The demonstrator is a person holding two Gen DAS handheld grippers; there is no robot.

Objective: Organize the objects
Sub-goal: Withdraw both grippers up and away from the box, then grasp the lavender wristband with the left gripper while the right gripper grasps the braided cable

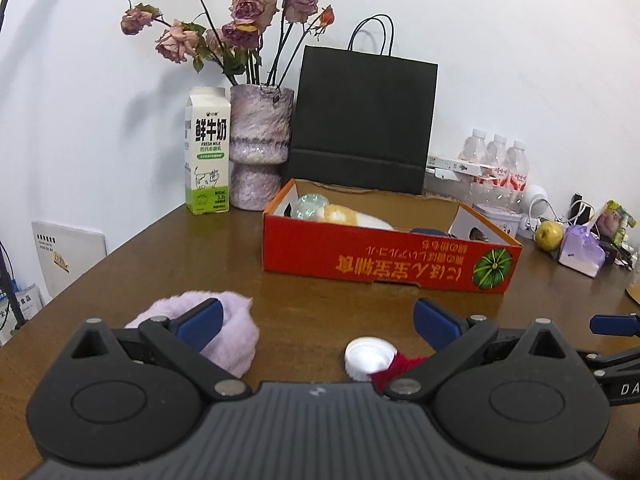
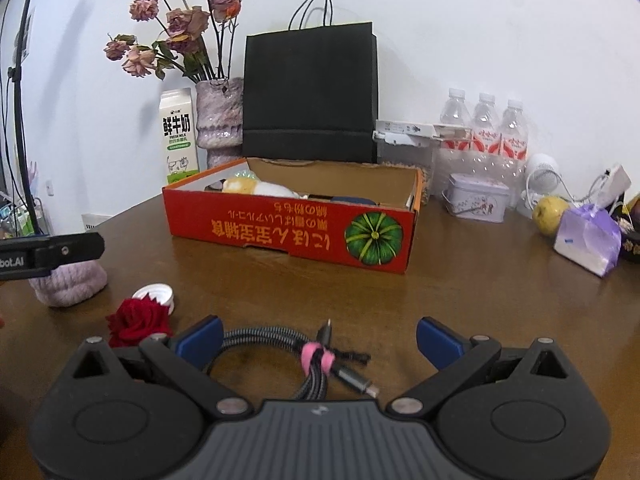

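An orange-red cardboard box [image 1: 384, 258] [image 2: 288, 232] stands open on the brown table, with a plush toy [image 1: 344, 214] and a shiny ball [image 1: 308, 206] inside. My left gripper [image 1: 316, 320] is open, low over the table; a lilac fluffy item [image 1: 236, 332] lies by its left finger and a white bottle cap [image 1: 368, 356] with a red fabric rose [image 1: 394, 372] by its right. My right gripper [image 2: 318, 338] is open around a coiled braided cable [image 2: 280, 344] bound with a pink tie. The rose [image 2: 136, 320], cap [image 2: 156, 294] and lilac item [image 2: 70, 282] lie to its left.
A milk carton [image 1: 207, 152], a vase of dried roses [image 1: 260, 144] and a black paper bag [image 1: 360, 120] line the wall. Water bottles [image 2: 484, 128], a tin [image 2: 476, 198], a pear [image 2: 550, 216] and a lilac tissue pack [image 2: 588, 240] crowd the right side.
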